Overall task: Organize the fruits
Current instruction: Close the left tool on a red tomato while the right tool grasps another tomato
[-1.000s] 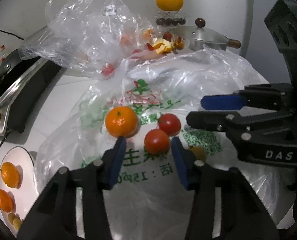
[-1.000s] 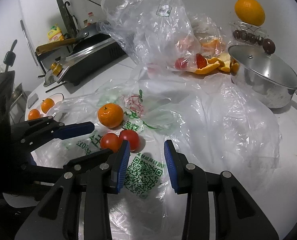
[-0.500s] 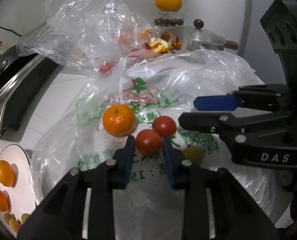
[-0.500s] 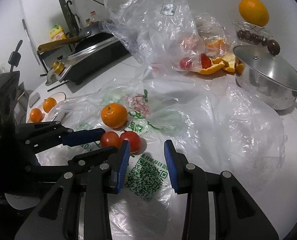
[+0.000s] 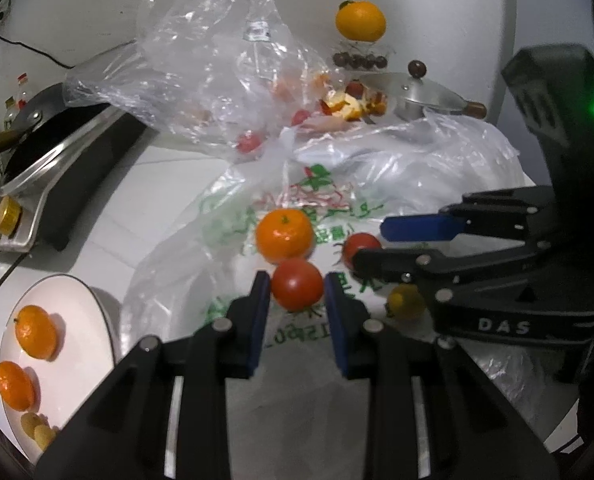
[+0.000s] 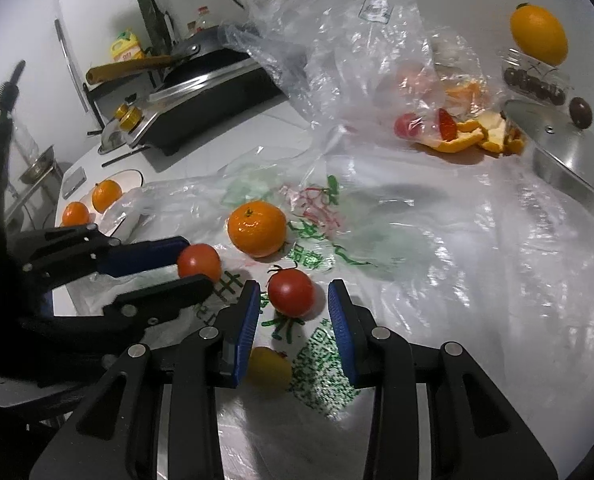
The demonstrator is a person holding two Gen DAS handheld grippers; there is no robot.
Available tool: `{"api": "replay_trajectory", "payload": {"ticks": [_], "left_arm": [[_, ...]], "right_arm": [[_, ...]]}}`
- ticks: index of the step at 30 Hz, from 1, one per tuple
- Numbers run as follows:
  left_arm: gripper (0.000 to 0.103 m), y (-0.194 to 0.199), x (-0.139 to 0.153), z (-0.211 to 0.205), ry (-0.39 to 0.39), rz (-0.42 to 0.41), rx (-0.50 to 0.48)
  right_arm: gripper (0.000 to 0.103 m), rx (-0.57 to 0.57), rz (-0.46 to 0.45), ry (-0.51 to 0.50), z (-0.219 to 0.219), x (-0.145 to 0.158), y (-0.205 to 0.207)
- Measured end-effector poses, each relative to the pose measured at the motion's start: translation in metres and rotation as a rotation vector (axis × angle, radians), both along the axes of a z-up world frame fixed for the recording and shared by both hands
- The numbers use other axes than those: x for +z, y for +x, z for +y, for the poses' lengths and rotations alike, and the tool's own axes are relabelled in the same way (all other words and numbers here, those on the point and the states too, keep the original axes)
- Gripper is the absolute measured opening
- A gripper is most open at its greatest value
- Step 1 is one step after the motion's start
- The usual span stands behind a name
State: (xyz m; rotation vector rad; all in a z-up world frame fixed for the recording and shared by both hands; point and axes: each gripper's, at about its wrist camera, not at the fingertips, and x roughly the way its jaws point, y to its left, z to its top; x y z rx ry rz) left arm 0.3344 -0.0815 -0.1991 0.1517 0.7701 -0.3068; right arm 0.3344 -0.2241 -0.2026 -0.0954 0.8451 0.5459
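Observation:
Two red tomatoes, a mandarin (image 5: 284, 235) and a small yellow fruit (image 5: 405, 302) lie on a flattened printed plastic bag (image 5: 317, 184). My left gripper (image 5: 295, 279) is shut on the nearer tomato (image 5: 297, 285), both blue pads pressing its sides. The right wrist view shows that tomato (image 6: 199, 262) held at the left. My right gripper (image 6: 293, 285) is open around the second tomato (image 6: 291, 293), with a gap on each side. The yellow fruit (image 6: 268, 366) sits under its left finger.
A white plate (image 5: 81, 332) at the left holds two mandarins and small yellow fruits. A crumpled clear bag (image 5: 217, 60), orange peels (image 6: 469, 136), a lidded pot (image 6: 569, 148) and an orange (image 5: 360, 21) on a jar stand behind. A black stove (image 5: 69, 168) is far left.
My left gripper's jaws closed onto the nearer tomato and drew it slightly away from the other. My right gripper shifted over until the second tomato came between its fingers.

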Motion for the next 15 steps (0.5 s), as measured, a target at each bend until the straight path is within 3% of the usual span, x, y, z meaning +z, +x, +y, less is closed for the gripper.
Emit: {"api": "replay_trajectory", "payload": {"ticks": [8, 10, 15], "left_arm": [[0.029, -0.004, 0.003, 0.011, -0.014, -0.010, 0.009], [0.029, -0.006, 0.004, 0.013, -0.017, -0.013, 0.011], [0.029, -0.011, 0.008, 0.019, -0.024, -0.024, 0.018]], "right_arm": [[0.037, -0.007, 0.016, -0.040, 0.008, -0.008, 0.005], [0.029, -0.005, 0.011, -0.056, 0.012, -0.008, 0.005], [0.029, 0.000, -0.014, -0.097, 0.020, -0.007, 0.000]]}}
